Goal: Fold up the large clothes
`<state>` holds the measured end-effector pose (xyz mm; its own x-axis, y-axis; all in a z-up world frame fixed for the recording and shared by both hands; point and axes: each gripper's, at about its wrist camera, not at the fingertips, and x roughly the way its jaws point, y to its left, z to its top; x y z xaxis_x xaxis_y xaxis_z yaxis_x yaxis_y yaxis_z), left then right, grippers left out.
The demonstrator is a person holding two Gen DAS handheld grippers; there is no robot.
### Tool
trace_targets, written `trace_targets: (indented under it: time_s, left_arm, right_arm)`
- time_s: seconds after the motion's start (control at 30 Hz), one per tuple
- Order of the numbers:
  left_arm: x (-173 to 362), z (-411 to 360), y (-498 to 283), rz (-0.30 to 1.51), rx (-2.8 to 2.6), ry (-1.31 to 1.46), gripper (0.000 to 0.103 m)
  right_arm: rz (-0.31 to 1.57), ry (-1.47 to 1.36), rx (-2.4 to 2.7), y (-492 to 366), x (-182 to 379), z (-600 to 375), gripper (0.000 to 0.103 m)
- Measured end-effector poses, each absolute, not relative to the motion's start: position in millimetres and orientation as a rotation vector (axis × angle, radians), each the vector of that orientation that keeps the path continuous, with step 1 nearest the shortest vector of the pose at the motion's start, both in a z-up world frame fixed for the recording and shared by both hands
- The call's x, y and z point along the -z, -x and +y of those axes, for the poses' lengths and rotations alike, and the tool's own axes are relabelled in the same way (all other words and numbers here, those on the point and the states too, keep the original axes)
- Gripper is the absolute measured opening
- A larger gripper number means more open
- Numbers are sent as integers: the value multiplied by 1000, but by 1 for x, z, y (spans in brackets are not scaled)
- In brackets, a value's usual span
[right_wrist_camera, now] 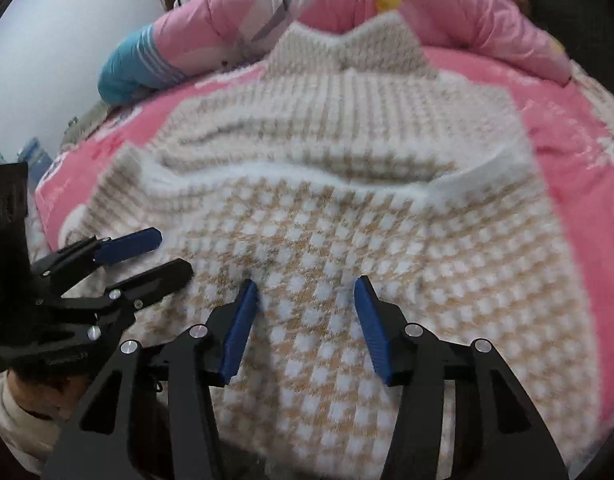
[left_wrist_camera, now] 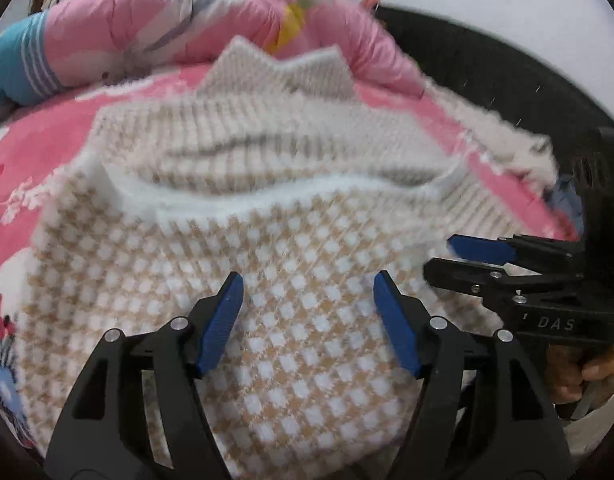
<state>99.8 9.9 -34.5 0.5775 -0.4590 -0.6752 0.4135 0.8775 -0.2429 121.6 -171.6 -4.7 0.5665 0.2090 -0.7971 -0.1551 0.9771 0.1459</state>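
Checked sweater [left_wrist_camera: 291, 280] is spread on pink bed [left_wrist_camera: 39, 160]; left gripper [left_wrist_camera: 309, 320] & right gripper [right_wrist_camera: 305, 328] are held wide apart, nothing gripped.

So the bed [right_wrist_camera: 555, 120] has this bright pink sheet with white and red prints on it. Spread flat across the middle is a fuzzy beige-and-white checked sweater [right_wrist_camera: 339, 248], its near half folded up over the rest. Along the far edge there's a puffy pink quilt [right_wrist_camera: 235, 16] bunched up in a long roll, touching the sweater's far end, with a blue striped bit [right_wrist_camera: 131, 68] at its left end.
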Motion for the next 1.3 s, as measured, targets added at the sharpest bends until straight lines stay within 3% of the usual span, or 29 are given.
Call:
trace_targets:
  time_s: [0.13,0.2,0.4,0.53,0.77,0.93,1.13,1.3]
  left_arm:
    - [60,-1,-120,855,453,6,73]
    - [62,-4,-122,856,436,-15,73]
    - [51,8,-112,827,454,-2,74]
    - [56,5,-115,834,435,-16,74]
    - [36,34,-92,764,396,-46,74]
    - [61,58,-101,821,330,6,74]
    - [42,78,-86,787,342,82,74]
    - [55,87,-78,807,307,68,75]
  right_arm:
    - [994,26,-173,-142,35,-159,49]
    - [999,-19,-192,-152,45,-164,53]
    - [935,1,-146,-143,8,-163,49]
    - [985,23,-118,-169,51,-163,53]
    - [905,27,-40,-141,7,-171,51]
    - [989,-28,1,-154,54,-198,51]
    - [926,-76,-49,-129,12,-213,51]
    - [956,-43,-7,-114,46,-233,59]
